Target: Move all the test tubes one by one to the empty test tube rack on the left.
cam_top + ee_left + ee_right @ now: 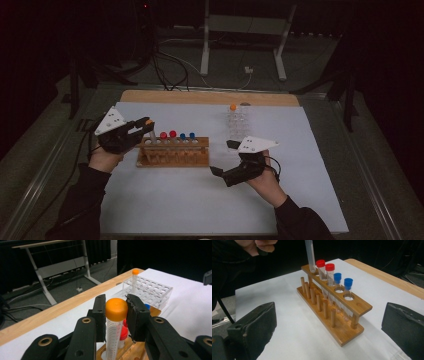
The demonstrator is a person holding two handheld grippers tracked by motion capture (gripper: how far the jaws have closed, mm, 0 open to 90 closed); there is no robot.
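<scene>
Left tool (116, 315) is clenched on the orange-capped tube (115, 308), pads just under the cap; the tube's lower end sits in the end hole of the wooden rack (172, 152), left of centre in the high view. Right tool (225, 157) is released, holding nothing, jaws wide, low centre-right on the worktop (300, 200). Judging by this, the step is seating the tube: keep it upright, lower straight down, avoid the red-capped tubes (325, 266) beside it, release only once it bottoms out.
</scene>
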